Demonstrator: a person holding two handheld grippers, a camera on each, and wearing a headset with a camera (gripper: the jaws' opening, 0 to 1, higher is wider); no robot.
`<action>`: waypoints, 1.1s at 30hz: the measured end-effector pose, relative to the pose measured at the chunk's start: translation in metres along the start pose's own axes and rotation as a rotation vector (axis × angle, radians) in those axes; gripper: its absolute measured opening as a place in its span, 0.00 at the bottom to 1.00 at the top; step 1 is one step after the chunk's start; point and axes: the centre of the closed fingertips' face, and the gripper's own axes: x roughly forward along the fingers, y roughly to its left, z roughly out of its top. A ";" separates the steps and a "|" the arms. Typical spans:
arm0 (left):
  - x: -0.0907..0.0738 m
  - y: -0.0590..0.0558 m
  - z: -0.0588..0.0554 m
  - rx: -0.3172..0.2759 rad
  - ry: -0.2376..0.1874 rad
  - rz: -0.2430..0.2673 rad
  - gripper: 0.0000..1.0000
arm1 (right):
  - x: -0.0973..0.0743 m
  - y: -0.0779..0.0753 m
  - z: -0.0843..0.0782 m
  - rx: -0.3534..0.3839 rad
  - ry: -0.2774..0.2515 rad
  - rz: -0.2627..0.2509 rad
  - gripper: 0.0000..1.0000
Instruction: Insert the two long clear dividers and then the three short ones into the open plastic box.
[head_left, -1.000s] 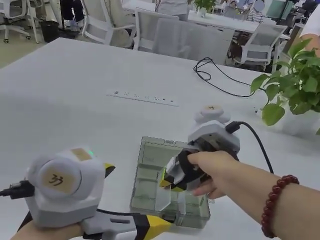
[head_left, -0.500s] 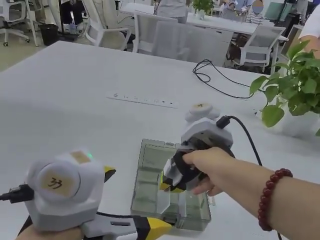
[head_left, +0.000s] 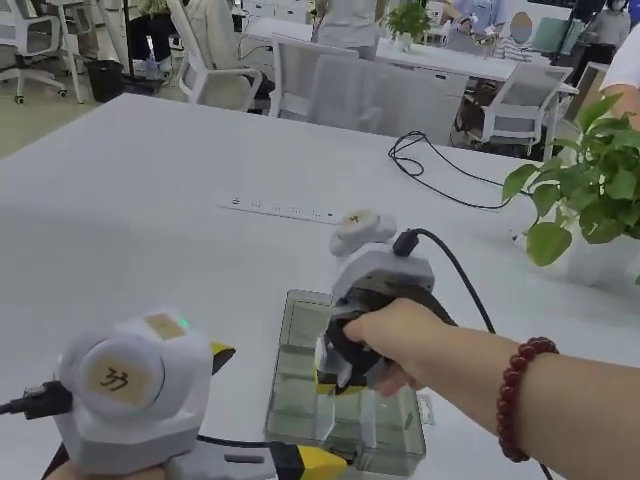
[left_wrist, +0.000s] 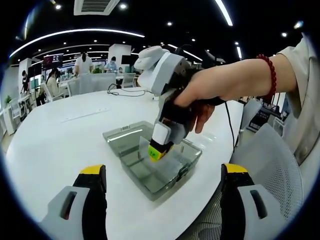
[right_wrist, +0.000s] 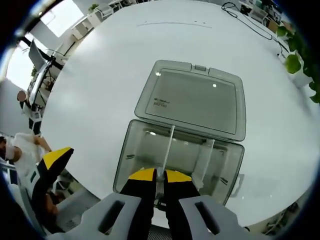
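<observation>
Box (head_left: 298, 330): smoky grey-green, see-through. Divider (right_wrist: 168, 145): clear. Left gripper (left_wrist: 163, 169) and right gripper (right_wrist: 159, 175): pale grey bodies, black jaws tipped yellow. Table (head_left: 150, 180): white. Bracelet (head_left: 515, 400): dark red beads. Cable (head_left: 440, 165): black. Plant (head_left: 585, 190): green.

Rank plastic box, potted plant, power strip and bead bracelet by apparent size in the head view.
Largest: plastic box and potted plant, about alike; the frame cuts the plant off.
Then power strip and bead bracelet, too close to rank; the bracelet is nearer.

Right tongs (right_wrist: 159, 181) pointing down, apparently pinching divider (right_wrist: 168, 147); left tongs (left_wrist: 162, 171) wide open.
</observation>
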 end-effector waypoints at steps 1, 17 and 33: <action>0.000 0.000 0.000 0.001 0.002 0.000 0.97 | 0.001 0.000 0.000 -0.005 0.001 -0.006 0.07; -0.005 0.002 0.001 0.019 0.022 0.016 0.96 | 0.010 0.000 -0.002 -0.048 -0.009 -0.059 0.07; -0.007 0.005 0.013 0.029 0.005 0.036 0.96 | 0.016 -0.002 -0.004 -0.025 -0.025 -0.022 0.09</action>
